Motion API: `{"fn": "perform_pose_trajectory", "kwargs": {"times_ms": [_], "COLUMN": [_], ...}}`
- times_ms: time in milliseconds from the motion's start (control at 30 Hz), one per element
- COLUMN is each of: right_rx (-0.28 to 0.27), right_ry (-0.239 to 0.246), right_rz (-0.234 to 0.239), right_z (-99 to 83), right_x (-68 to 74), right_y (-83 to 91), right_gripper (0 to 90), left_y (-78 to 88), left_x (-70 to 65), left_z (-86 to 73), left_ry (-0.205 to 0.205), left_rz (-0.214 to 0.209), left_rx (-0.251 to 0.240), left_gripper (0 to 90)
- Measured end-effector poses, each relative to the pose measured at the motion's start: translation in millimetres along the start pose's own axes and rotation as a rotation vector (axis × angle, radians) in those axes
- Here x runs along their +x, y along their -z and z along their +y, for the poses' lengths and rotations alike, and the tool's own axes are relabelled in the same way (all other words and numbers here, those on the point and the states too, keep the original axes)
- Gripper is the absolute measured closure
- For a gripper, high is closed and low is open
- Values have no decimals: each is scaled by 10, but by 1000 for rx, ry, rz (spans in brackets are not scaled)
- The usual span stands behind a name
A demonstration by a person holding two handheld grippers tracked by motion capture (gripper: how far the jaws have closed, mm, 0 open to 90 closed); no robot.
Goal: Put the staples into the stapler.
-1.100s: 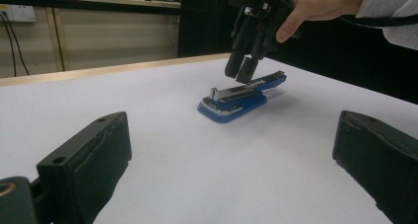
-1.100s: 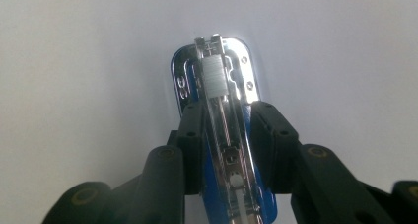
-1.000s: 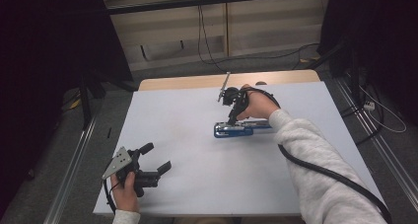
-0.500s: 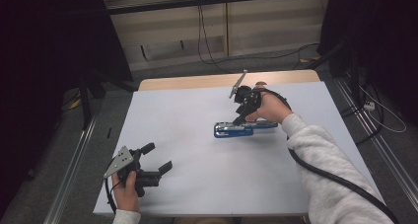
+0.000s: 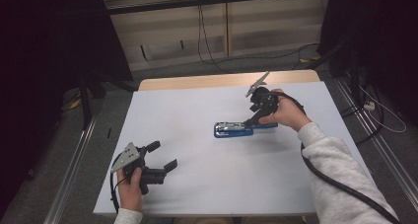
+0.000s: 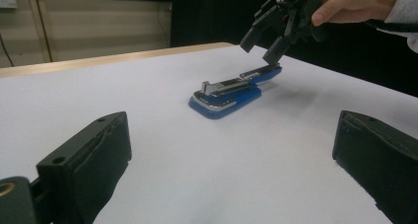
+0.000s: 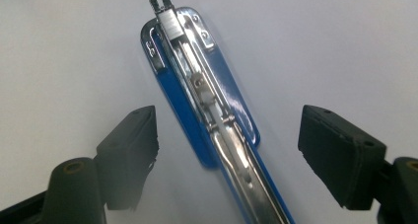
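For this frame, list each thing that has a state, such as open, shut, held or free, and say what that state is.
Blue and chrome metal stapler: lying flat on the white sheet, swung open, chrome magazine exposed, not gripped.
Left tongs: open, holding nothing, low over the near left part of the sheet.
Right tongs: open, above the stapler's far end, jaws either side of it, not closed on it.
White sheet covering the table: flat.
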State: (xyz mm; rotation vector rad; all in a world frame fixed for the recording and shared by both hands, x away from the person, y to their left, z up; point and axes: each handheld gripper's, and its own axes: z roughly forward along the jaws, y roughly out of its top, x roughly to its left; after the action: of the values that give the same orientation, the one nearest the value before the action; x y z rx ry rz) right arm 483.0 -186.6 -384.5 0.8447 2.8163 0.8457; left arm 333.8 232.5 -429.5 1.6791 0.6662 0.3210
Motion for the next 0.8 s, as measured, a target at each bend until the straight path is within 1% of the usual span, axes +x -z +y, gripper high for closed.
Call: {"fn": "perform_pose_trajectory", "kwargs": {"times_ms": [67,133,167,267,333,467,567,633,733,800], "right_rx": [-6,-15,-21,-43,-52,-82,-97,-98,-114,-129], "right_ry": [-12,-25,-32,-51,-53,-71,-81,-80,-92,-106], "right_rz": [-10,-30,-27,-44,-55,-70,-84,-87,-112,-106], "right_z": [-72,-147,-187,-301,-370,-504,-589,-629,-669,-706], "right_x": [-4,-6,-4,1,8,23,41,38,37,35], "right_y": [28,51,61,96,120,160,192,215,259,282], "right_gripper": [206,187,187,177,177,171,167,165,162,161], "left_y": [-31,-61,-74,-108,-127,-170,-230,-280,-345,-384], "left_x": [-9,-13,-13,-11,-6,-7,4,17,30,37], "left_z": [11,21,23,32,39,52,71,84,99,105], "left_ry": [4,21,28,41,50,45,47,53,54,57], "left_rz": [-7,-10,-13,-19,-24,-21,-27,-23,-21,-22], "left_rx": [2,11,11,13,15,27,20,28,34,32], "left_gripper": [15,16,16,17,16,16,15,15,15,15]}}
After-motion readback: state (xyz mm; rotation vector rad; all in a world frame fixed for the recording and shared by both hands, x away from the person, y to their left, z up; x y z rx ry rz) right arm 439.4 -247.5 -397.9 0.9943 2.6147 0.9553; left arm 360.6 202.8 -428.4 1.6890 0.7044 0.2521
